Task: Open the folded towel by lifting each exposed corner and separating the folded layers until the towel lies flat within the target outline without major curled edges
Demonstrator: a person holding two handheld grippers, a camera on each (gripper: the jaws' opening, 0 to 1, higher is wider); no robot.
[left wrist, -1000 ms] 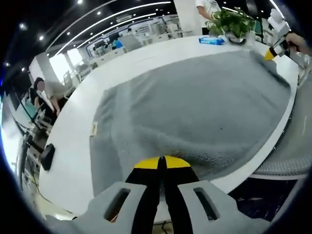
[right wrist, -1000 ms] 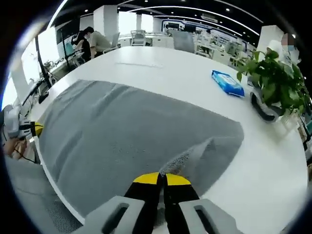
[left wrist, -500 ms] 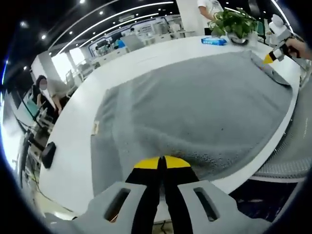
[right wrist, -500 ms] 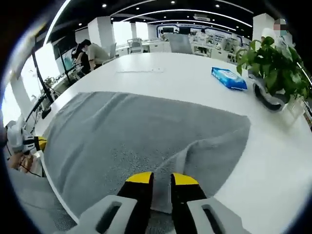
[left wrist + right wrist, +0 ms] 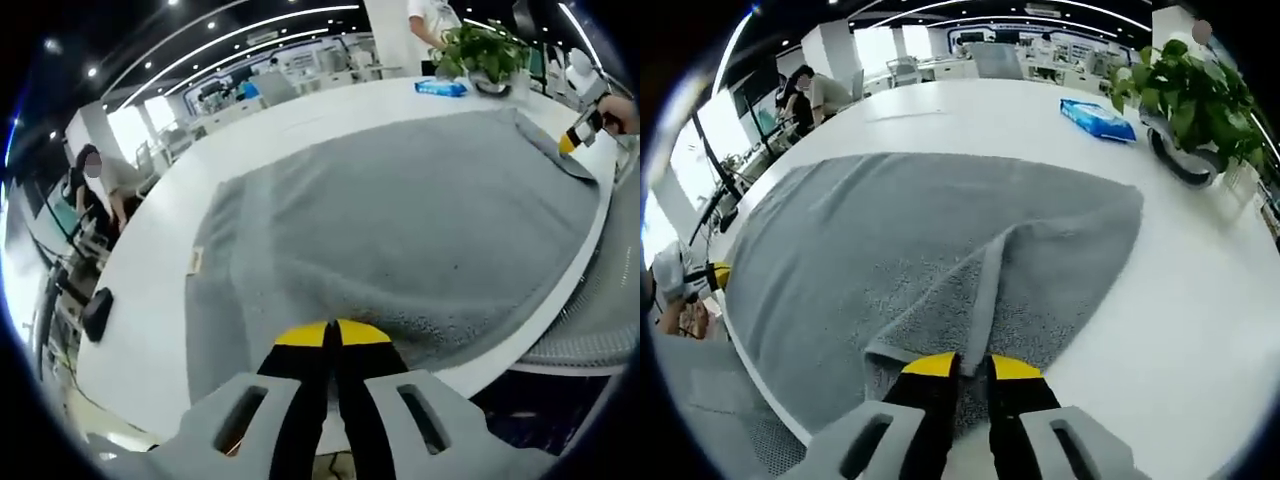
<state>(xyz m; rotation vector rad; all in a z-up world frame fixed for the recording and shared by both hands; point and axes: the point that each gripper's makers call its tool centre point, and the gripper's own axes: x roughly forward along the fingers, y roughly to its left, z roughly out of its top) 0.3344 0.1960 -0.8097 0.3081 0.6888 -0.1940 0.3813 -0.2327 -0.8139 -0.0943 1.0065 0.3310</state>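
The white oval surface [image 5: 1200,300] carries the large grey terry towel [image 5: 900,250], spread almost flat. Over the last second a raised fold at its near right corner has been lowered, leaving a flap folded back; that corner is judged unfinished. The right gripper [image 5: 968,366], jaws slightly parted, is no longer pinching cloth. The left gripper [image 5: 333,333] stays pressed together at the towel's edge.

the right gripper [image 5: 973,366] opened a little half a second ago and has nearly closed again. the folded flap of the towel [image 5: 940,250] has dropped and now lies flatter in front of it. in the left gripper view, the right gripper has moved back toward the table's edge.
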